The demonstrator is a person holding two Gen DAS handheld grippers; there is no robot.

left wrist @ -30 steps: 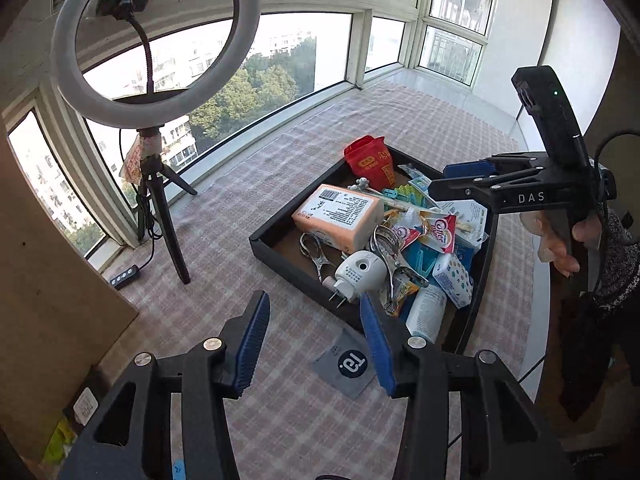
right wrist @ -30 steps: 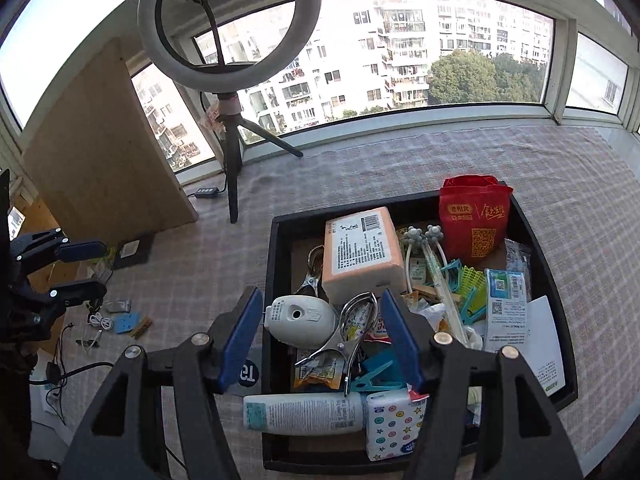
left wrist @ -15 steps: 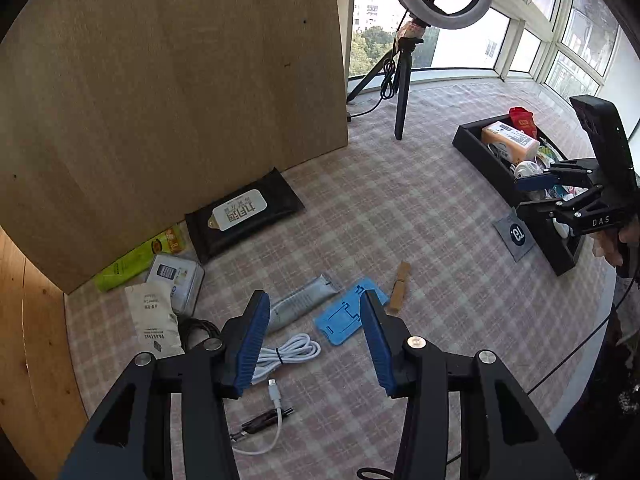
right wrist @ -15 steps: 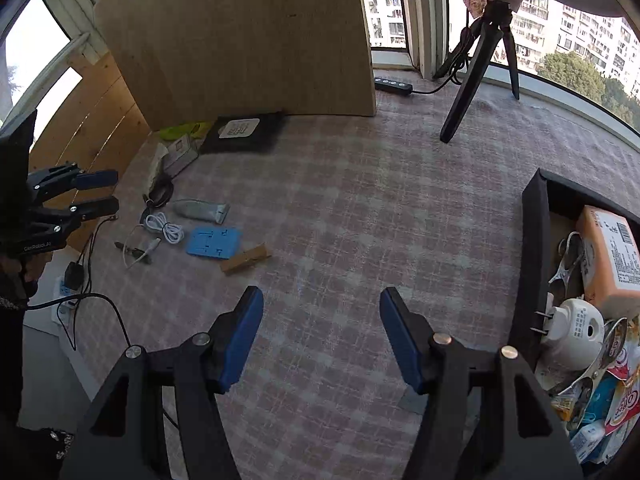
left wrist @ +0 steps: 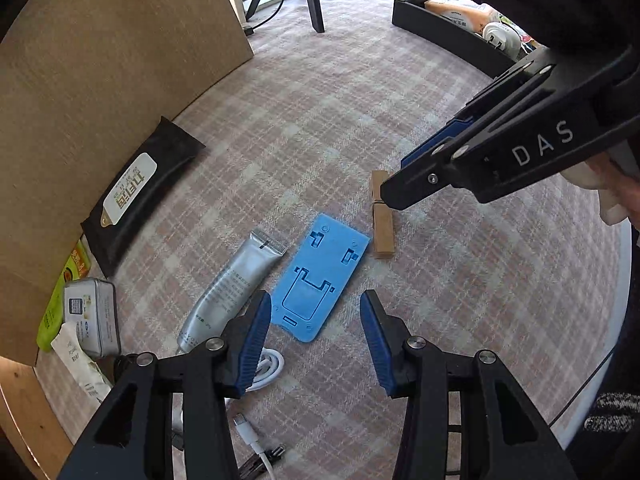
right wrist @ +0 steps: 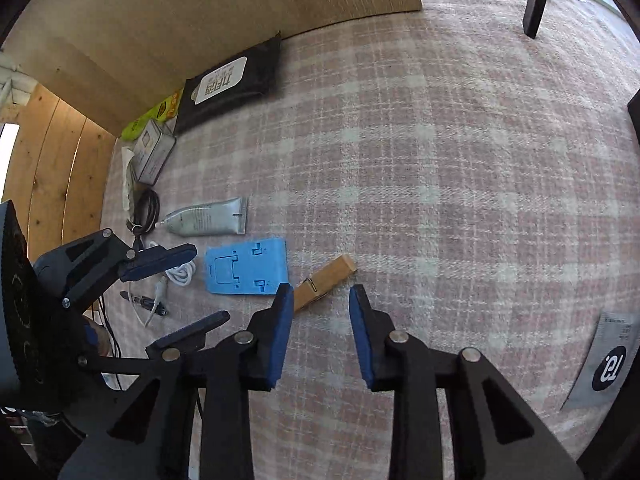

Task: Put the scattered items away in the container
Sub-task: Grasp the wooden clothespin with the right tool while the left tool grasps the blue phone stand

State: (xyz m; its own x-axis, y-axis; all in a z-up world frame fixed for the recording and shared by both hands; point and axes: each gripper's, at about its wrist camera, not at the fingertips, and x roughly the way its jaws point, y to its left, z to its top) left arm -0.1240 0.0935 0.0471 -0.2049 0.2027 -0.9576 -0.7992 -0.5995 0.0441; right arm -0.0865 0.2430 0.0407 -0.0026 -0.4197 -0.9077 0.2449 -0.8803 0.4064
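Note:
A blue phone stand lies flat on the checked cloth, its near end between the fingers of my open left gripper, which hangs just above it. A silver tube lies at its left. A wooden clothespin lies to the stand's right, just past the tips of my right gripper. Its jaws are closing, with the pads not pressing on the pin. In the right wrist view my left gripper hovers over the stand. The black tray holds several items far off.
A black wipes pack, a tin, a green packet, a white sachet and a white cable lie by the wooden board. A tripod leg stands behind. A grey logo tag lies at right.
Both grippers swung from the tray to the scattered items and sank close to the cloth. The right jaws have narrowed. The left gripper now sits over the blue stand.

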